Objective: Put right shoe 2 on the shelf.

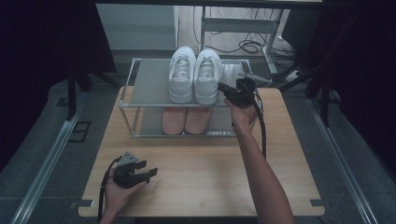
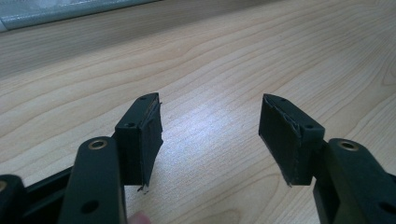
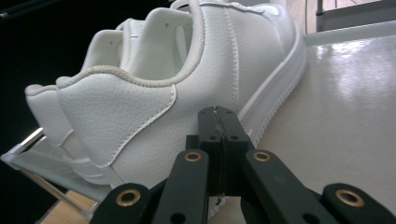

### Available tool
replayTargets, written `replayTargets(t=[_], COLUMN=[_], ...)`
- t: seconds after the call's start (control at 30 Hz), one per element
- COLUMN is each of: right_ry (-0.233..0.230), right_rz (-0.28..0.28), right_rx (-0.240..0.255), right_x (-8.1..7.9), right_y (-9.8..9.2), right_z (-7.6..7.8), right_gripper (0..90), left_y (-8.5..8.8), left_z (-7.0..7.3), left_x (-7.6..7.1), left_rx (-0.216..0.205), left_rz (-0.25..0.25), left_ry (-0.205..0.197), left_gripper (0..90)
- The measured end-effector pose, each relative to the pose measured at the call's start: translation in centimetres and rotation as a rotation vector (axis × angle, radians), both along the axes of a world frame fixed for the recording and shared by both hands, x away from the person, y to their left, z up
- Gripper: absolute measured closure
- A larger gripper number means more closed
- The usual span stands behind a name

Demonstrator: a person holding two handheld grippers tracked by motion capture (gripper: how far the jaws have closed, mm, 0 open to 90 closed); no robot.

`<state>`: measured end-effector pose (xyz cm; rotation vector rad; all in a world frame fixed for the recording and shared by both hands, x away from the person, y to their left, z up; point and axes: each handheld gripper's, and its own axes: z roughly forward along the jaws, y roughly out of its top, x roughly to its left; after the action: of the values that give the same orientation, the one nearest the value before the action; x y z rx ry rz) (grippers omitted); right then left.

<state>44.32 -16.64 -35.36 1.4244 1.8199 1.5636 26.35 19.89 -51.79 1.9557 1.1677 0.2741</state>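
Pair of white sneakers on the top shelf of a two-tier shoe rack, right of the shelf's middle. Long axes run front to back on the rack; toes point away from the person, heels at the near edge of the shelf. The two shoes sit side by side, touching.

Right gripper at the rack's near right corner, just beside the heel of the right sneaker. Jaws clenched flat together with nothing between them; tips appear to press the heel's outer side low down, though contact is not certain.

Left gripper well in front of the rack, low over the wooden table. Jaws released, spread wide, bare wood between them.

High view adds a pink pair on the lower shelf, under the white pair. Right gripper view adds the sneaker's grained leather, stitching and the glossy shelf surface right of the shoe.

Open shelf left of the white pair, and a narrower strip to their right. Table in front of the rack is free to its near edge.
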Motion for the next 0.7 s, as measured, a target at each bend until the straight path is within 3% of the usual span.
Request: replayTargets(t=[0.7], right_ry=[-0.025], right_rz=[0.01], right_rx=[-0.001], right_x=[-0.9], right_y=[-0.8], right_z=[0.1], right_gripper=[86.6], left_y=[0.2], left_z=[0.2], left_x=[0.0], left_rx=[-0.003], left_rz=[0.011], left_ry=[-0.003], left_gripper=[39.7])
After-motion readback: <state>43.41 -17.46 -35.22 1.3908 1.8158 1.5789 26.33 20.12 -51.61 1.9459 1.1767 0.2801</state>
